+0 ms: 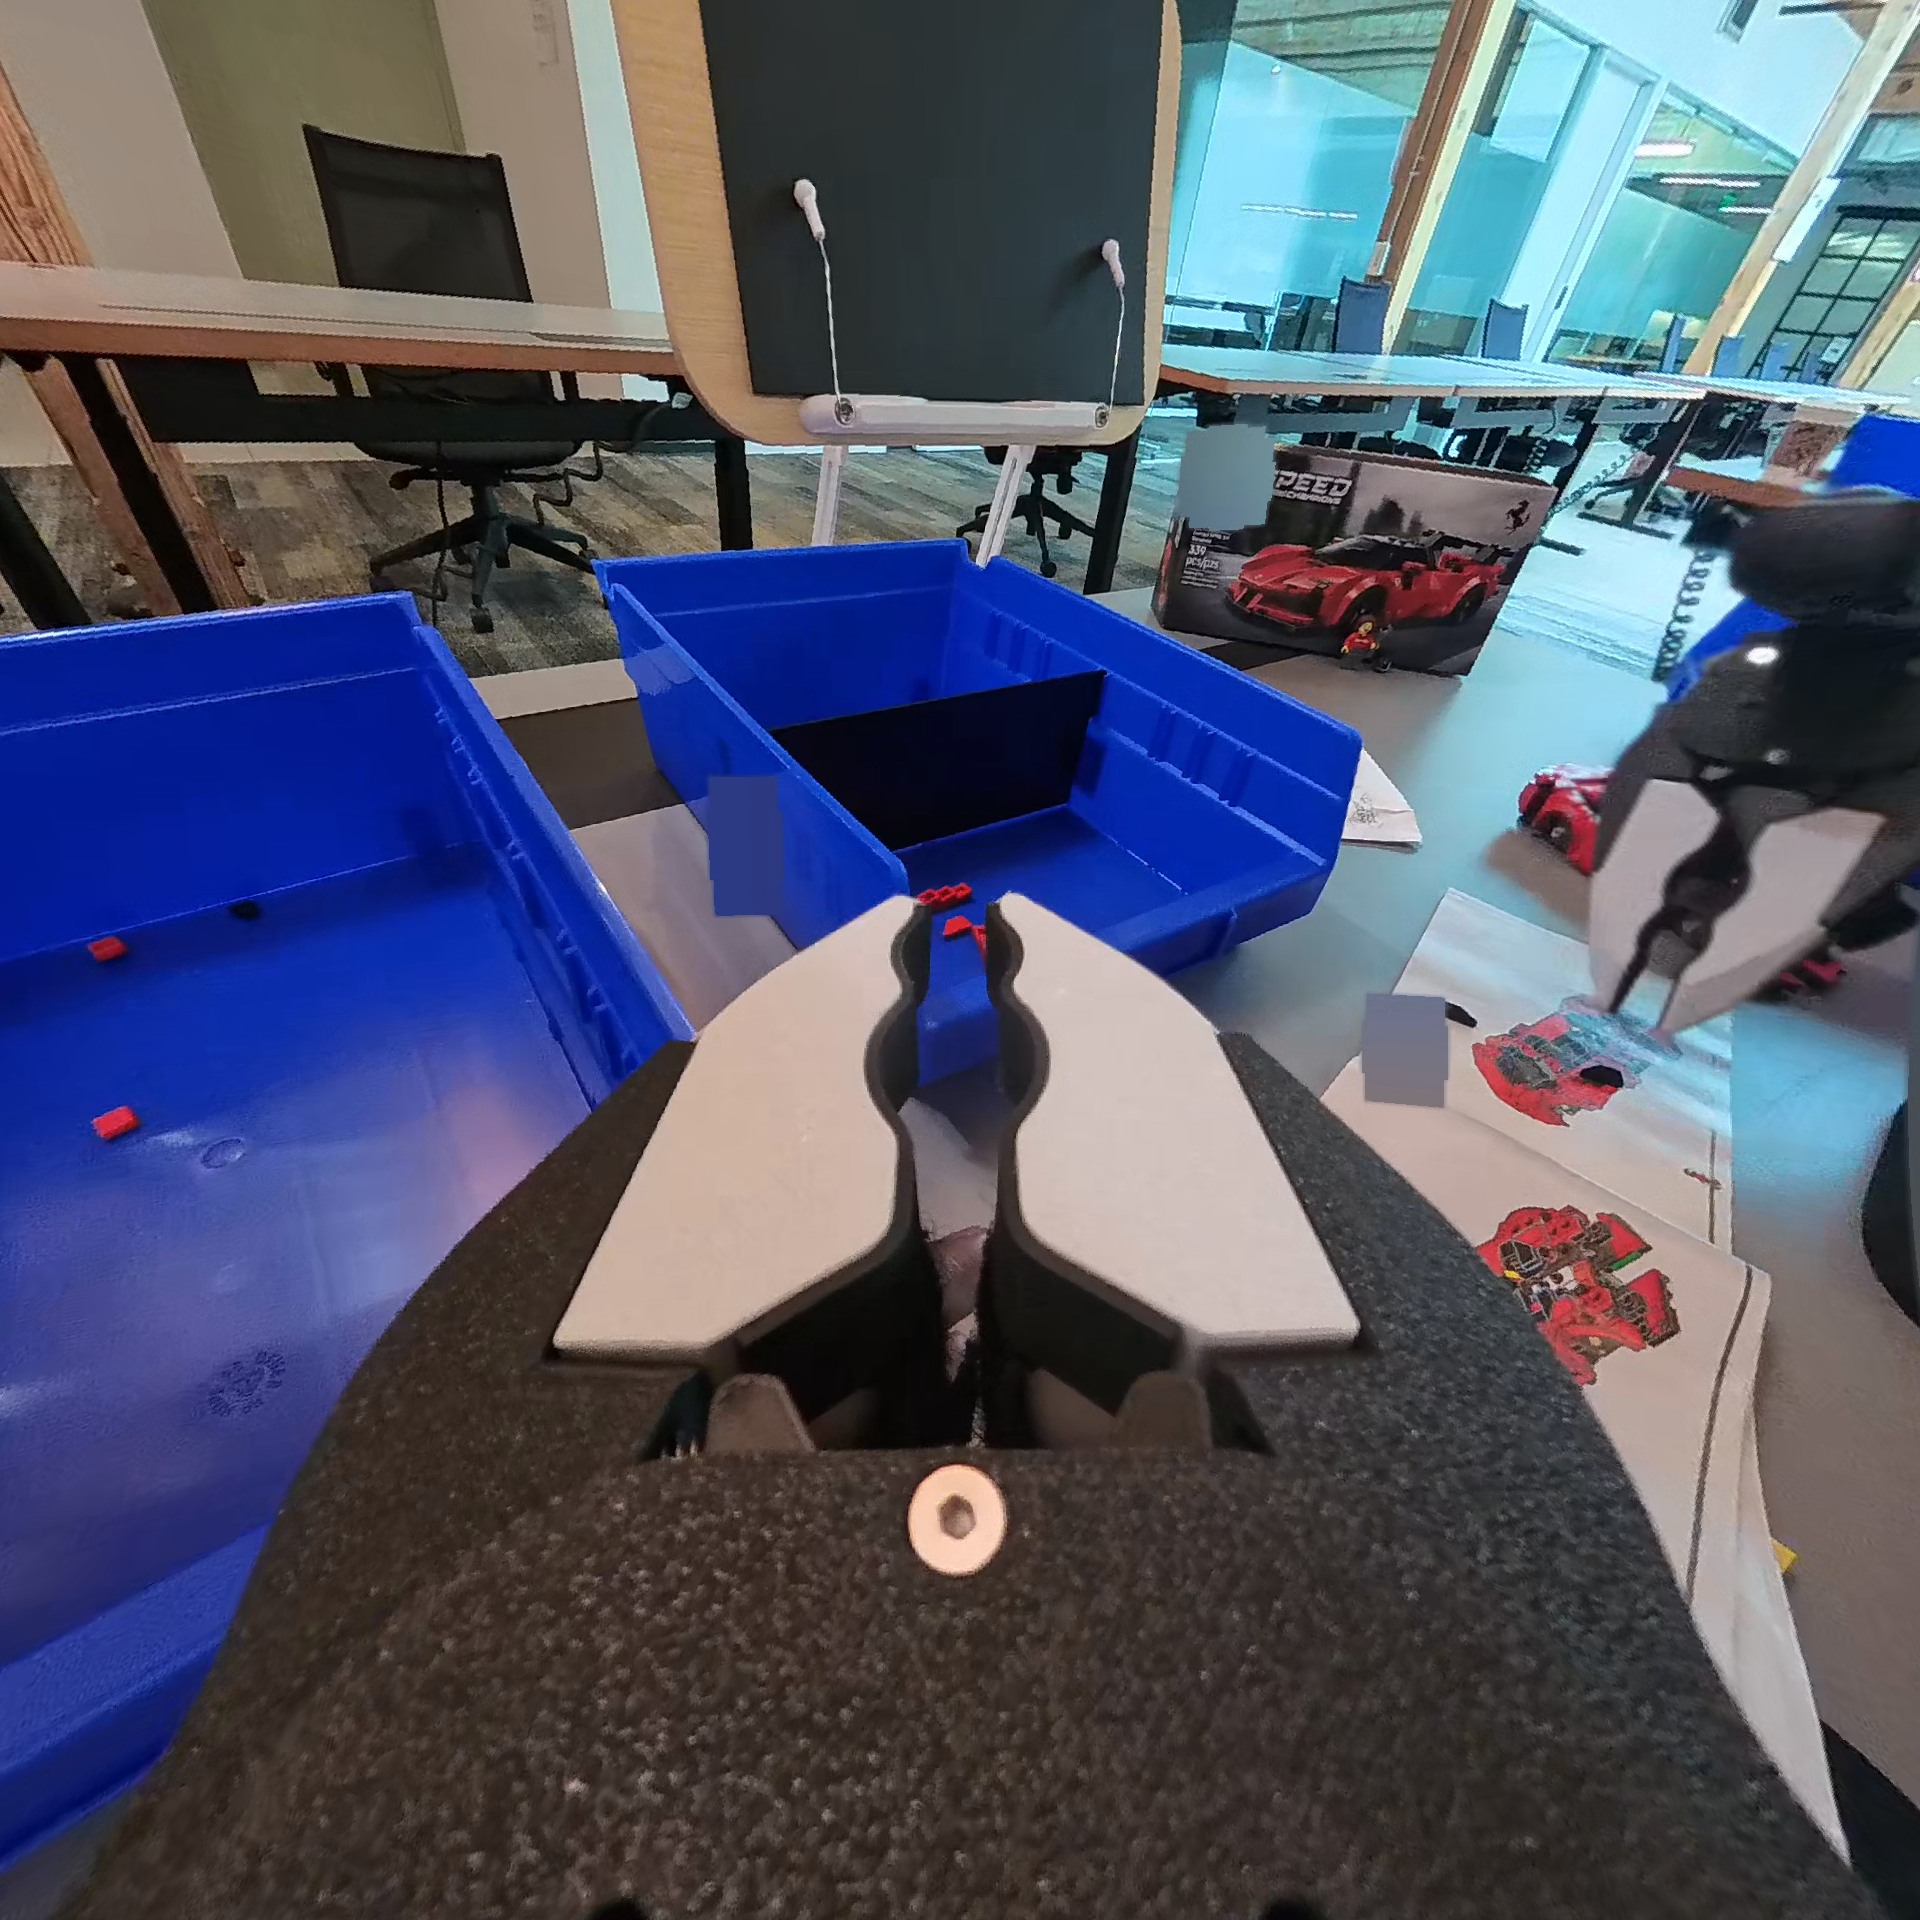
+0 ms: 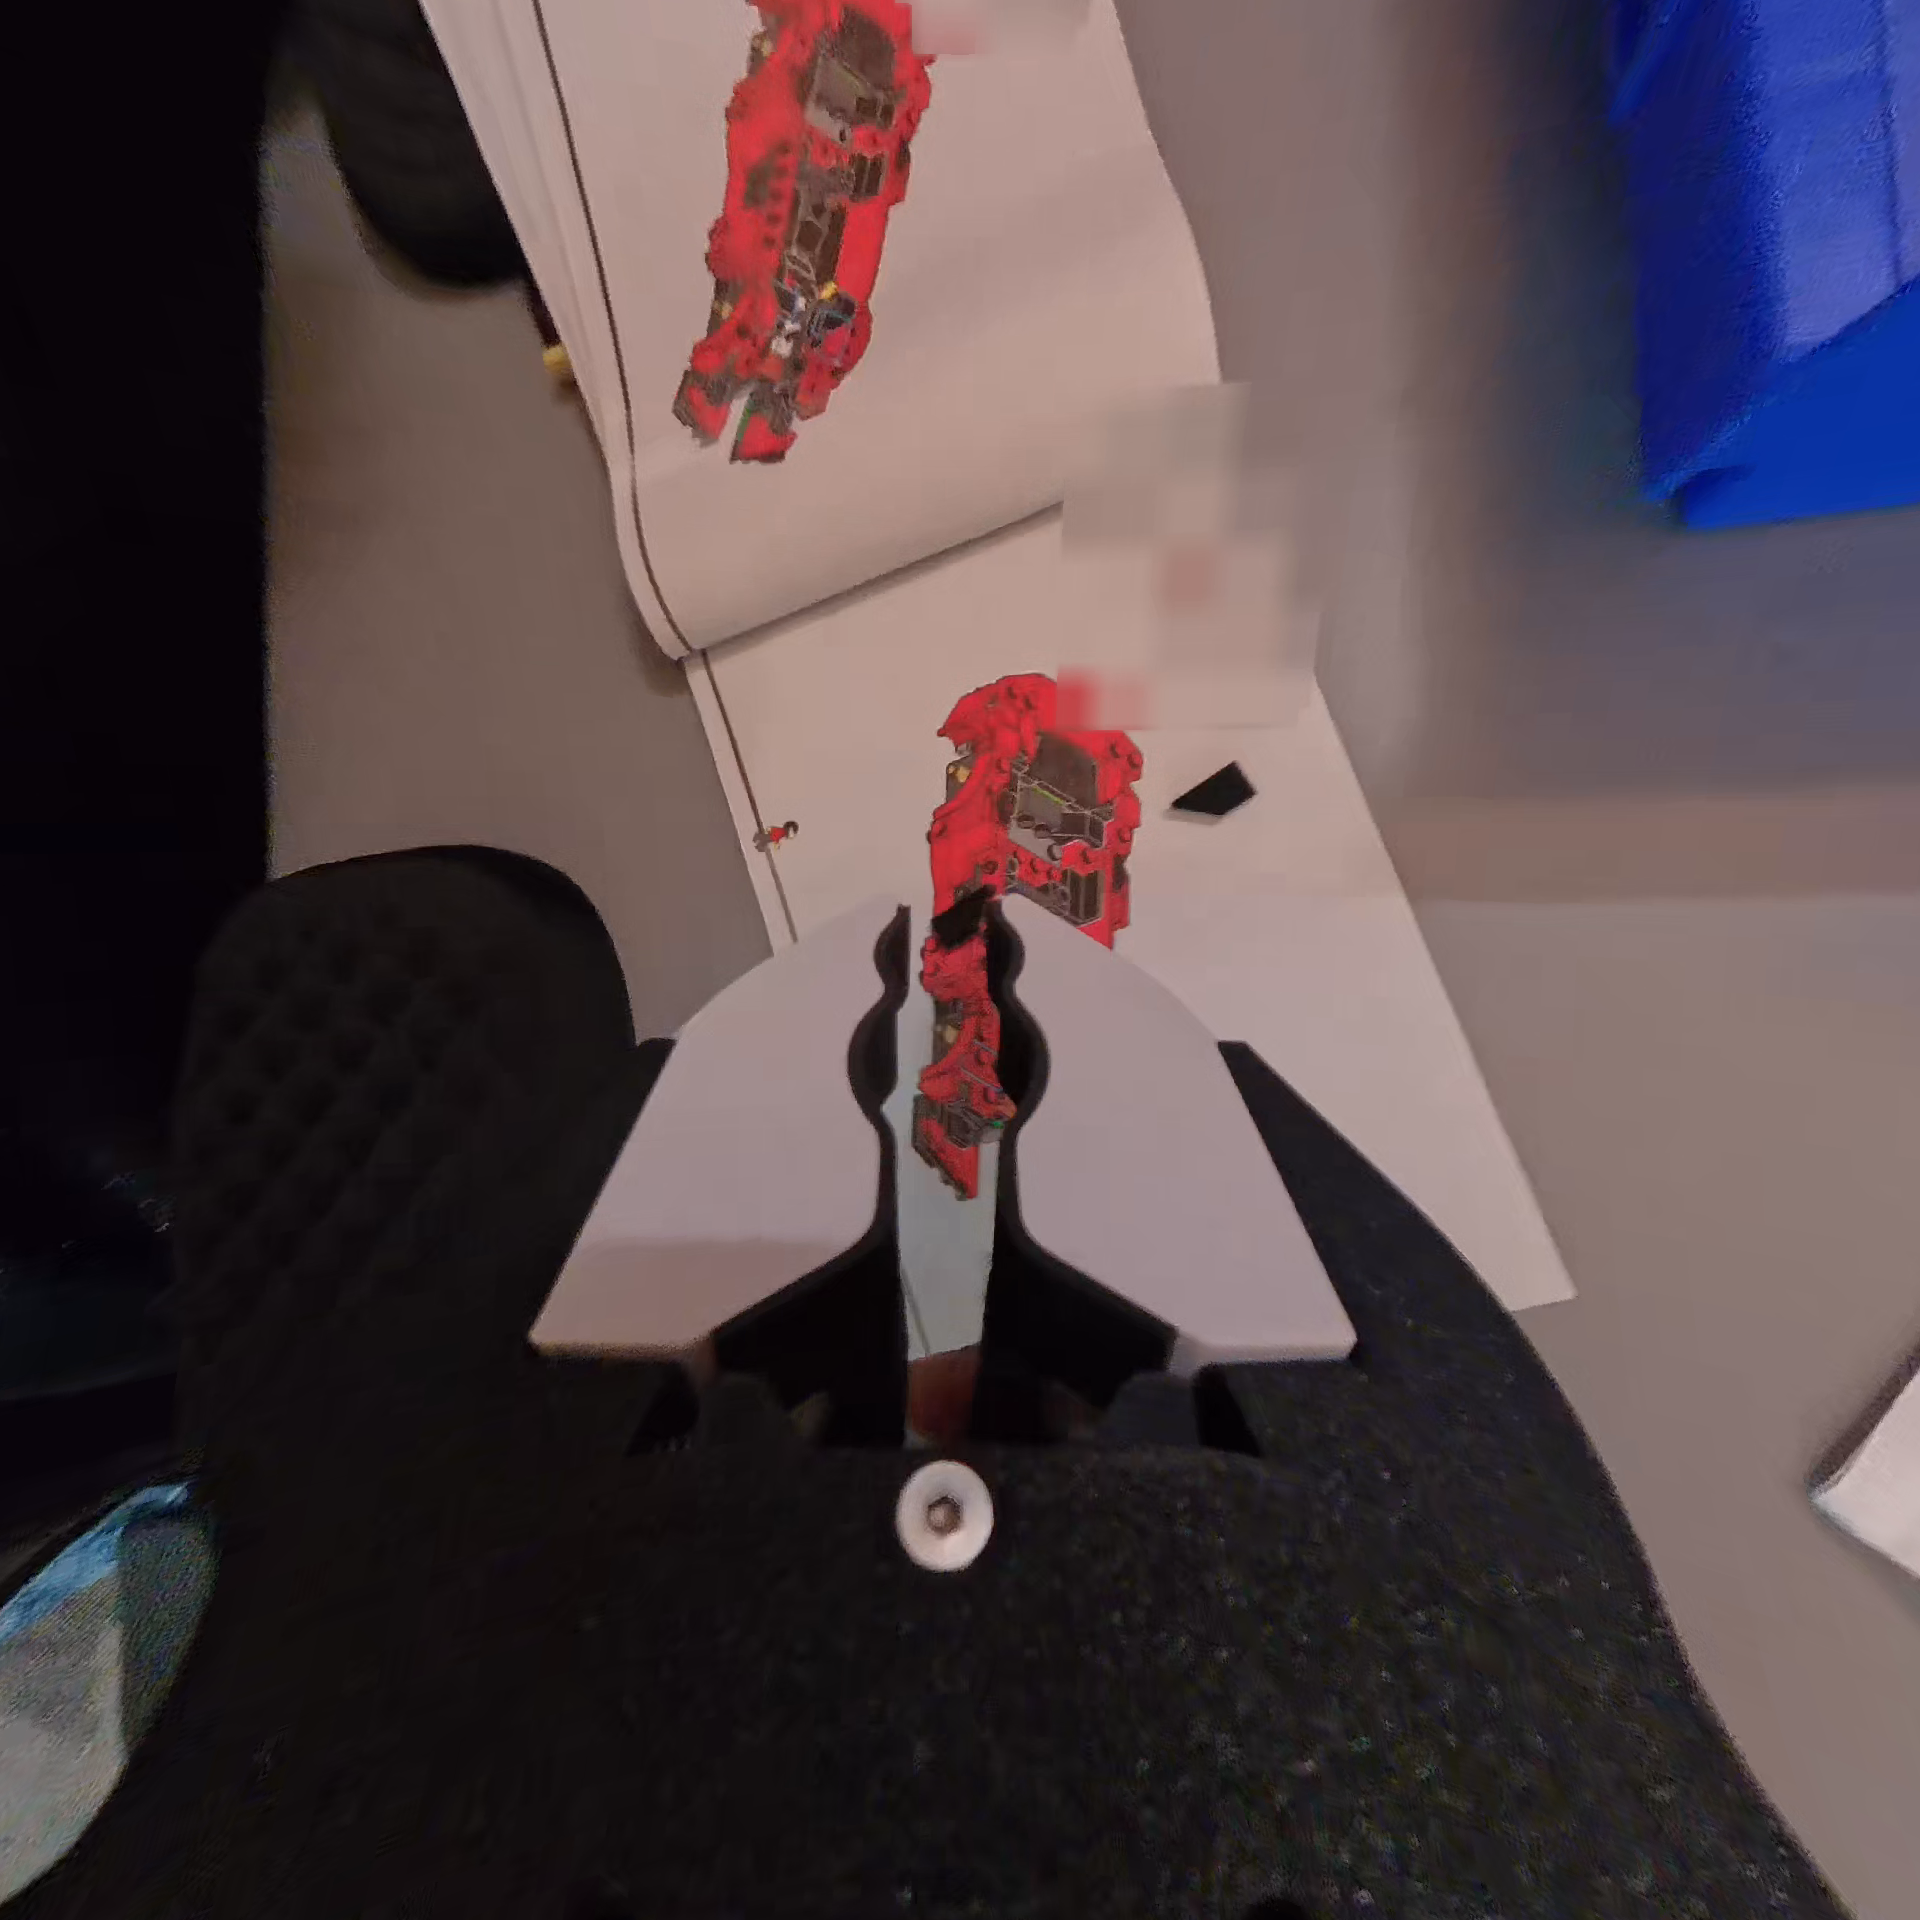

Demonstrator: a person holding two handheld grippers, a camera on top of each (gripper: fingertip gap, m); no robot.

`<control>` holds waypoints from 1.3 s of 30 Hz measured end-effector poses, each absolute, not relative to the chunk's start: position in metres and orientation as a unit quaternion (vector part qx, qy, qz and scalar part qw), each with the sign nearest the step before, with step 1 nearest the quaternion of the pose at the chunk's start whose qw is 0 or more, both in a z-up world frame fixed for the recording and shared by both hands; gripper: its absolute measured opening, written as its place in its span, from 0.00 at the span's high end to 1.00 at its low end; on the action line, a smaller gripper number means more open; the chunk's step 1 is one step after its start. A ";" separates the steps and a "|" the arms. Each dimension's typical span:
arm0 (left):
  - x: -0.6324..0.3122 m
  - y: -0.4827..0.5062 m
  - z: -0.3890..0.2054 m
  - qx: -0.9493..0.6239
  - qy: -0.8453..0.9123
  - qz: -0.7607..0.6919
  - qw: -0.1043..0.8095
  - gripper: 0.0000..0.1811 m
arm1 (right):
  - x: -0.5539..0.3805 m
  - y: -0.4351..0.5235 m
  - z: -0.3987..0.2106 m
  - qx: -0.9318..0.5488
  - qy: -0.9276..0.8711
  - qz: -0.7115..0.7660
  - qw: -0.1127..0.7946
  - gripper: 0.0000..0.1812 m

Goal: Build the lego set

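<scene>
My left gripper (image 1: 954, 914) hovers empty, its jaws a narrow gap apart, in front of the middle blue bin (image 1: 1226, 894), which holds a few small red pieces (image 1: 948, 896). My right gripper (image 2: 954, 920) is slightly open, tips down on the open instruction booklet (image 2: 1299, 1039), either side of a small black piece (image 2: 961, 914); I cannot tell if it grips it. It also shows in the left wrist view (image 1: 1642, 1013). A second black wedge piece (image 2: 1210, 795) lies on the page. A partly built red car (image 1: 1558, 821) sits behind the right gripper.
A large blue bin (image 1: 520, 831) at left holds two red pieces (image 1: 114, 1122) and a black one (image 1: 244, 911). The set's box (image 1: 1351, 561) stands at the back right. A blue bin corner (image 2: 1787, 312) shows right of the booklet. A dark padded thing (image 2: 416, 1018) lies left. There is about 30 cm between the tips of the two grippers.
</scene>
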State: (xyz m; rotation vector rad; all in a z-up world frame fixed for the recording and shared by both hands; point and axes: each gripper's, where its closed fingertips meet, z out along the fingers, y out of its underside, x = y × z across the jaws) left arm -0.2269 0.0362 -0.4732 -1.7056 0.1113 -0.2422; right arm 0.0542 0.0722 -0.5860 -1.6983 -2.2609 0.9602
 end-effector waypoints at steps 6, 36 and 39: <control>-0.225 0.037 -0.475 -0.755 0.056 -0.102 0.645 0.95 | 0.057 0.069 -0.608 -0.642 -0.705 0.263 0.149 0.88; -0.224 0.037 -0.474 -0.753 0.057 -0.102 0.648 0.95 | 0.034 0.123 -0.609 -0.664 -0.703 0.195 0.164 0.91; -0.223 0.037 -0.473 -0.752 0.057 -0.103 0.649 0.95 | 0.039 0.132 -0.611 -0.660 -0.712 0.167 0.171 0.91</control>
